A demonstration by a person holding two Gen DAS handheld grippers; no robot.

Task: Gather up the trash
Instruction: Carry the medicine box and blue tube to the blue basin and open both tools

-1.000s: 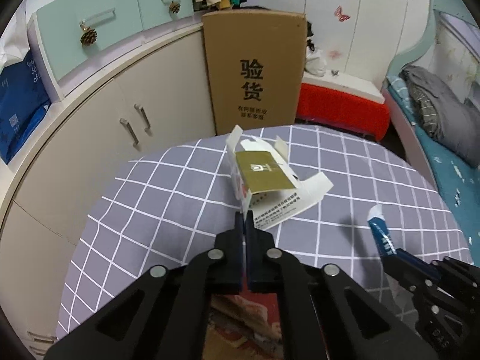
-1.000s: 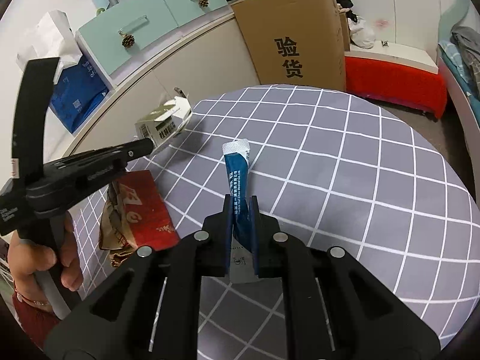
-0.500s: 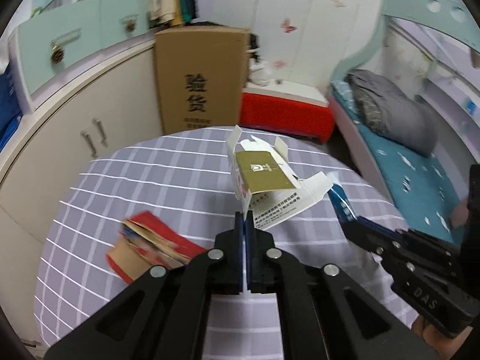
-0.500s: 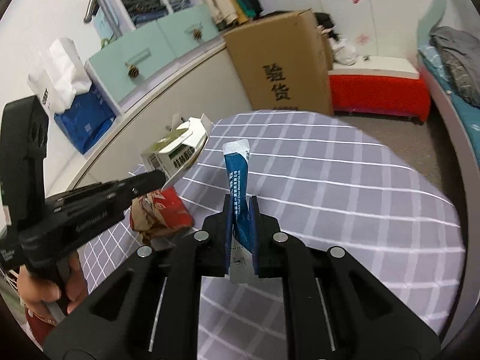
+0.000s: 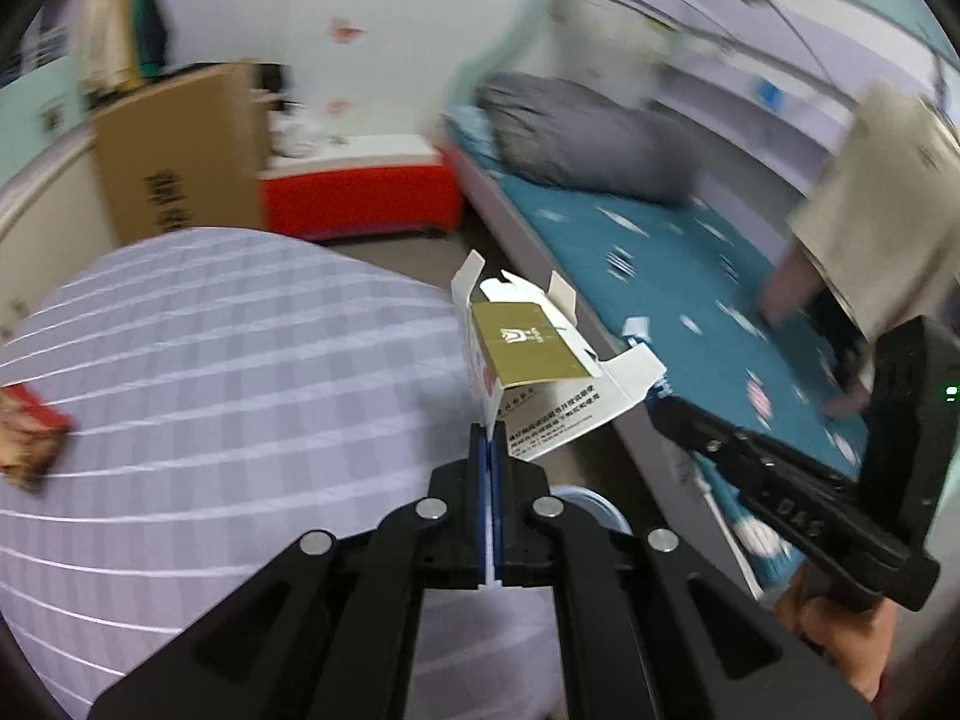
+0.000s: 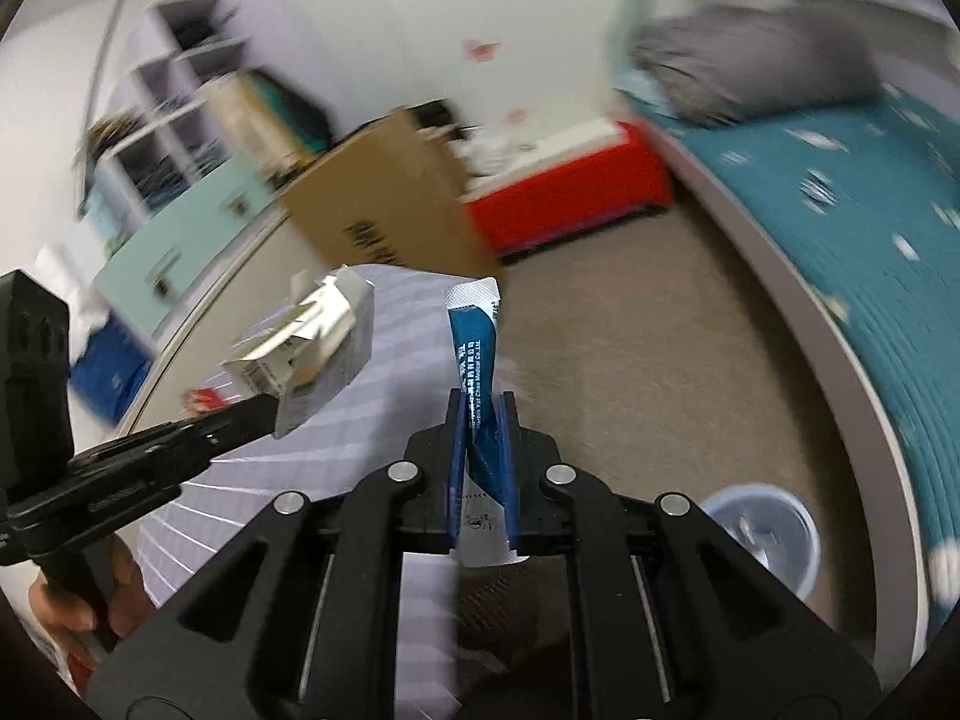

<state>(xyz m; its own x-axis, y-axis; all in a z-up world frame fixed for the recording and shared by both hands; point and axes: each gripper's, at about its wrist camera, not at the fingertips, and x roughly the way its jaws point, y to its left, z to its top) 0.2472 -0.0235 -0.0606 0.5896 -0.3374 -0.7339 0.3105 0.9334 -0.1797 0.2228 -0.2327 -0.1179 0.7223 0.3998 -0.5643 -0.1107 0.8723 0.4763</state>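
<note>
My left gripper [image 5: 489,441] is shut on a flap of an opened white and gold carton [image 5: 528,360], held up at the right edge of the checked table [image 5: 210,372]. The carton [image 6: 306,348] and left gripper [image 6: 273,411] also show at the left of the right wrist view. My right gripper [image 6: 483,405] is shut on a blue and white sachet [image 6: 474,348] that stands upright between its fingers, over the table's edge and the floor. A pale blue bin [image 6: 762,534] sits on the floor at lower right; its rim [image 5: 579,495] peeks behind the left fingers.
A red crumpled wrapper [image 5: 27,432] lies on the table's left side. A bed with teal sheet [image 5: 690,288] and grey bundle [image 5: 588,132] runs along the right. A tall cardboard box [image 5: 174,156] and a red box [image 5: 360,192] stand behind the table. Brown floor [image 6: 648,348] lies between table and bed.
Both grippers have swung to the right, off the table's middle toward its edge by the bed, each keeping its hold. The bin on the floor has come into view.
</note>
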